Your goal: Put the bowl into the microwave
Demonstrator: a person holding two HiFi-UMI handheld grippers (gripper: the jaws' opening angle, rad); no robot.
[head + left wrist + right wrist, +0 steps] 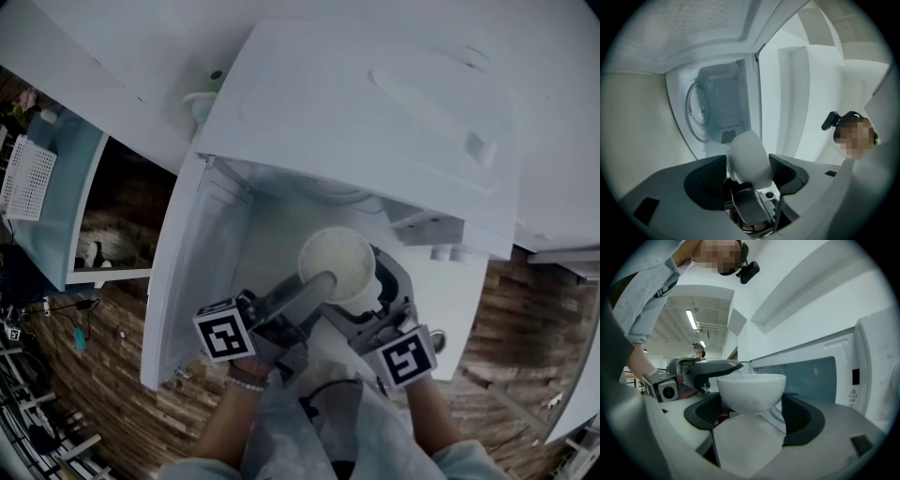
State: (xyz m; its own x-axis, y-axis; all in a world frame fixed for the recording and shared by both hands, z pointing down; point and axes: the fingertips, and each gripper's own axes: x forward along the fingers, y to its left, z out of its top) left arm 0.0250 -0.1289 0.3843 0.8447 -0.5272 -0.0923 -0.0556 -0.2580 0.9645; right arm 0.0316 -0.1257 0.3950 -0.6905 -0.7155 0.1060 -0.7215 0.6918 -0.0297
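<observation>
The white bowl [337, 264] hangs in the air in front of the open microwave's cavity [272, 230]. My right gripper [373, 286] is shut on it, with its pads against the bowl's [751, 392] two sides. My left gripper [326, 283] reaches over the near rim and stands open. The bowl's wall [747, 157] sits between its pads without being pressed. In the left gripper view the cavity's round turntable [696, 112] lies straight ahead. In the right gripper view the left gripper [710, 373] has one jaw above the rim.
The microwave's door [202, 262] is swung open to the left and its window [806, 373] faces the right gripper. The white microwave top [375, 112] overhangs the cavity. A blue shelf unit with a white basket [28, 178] stands at far left on a wooden floor [112, 394].
</observation>
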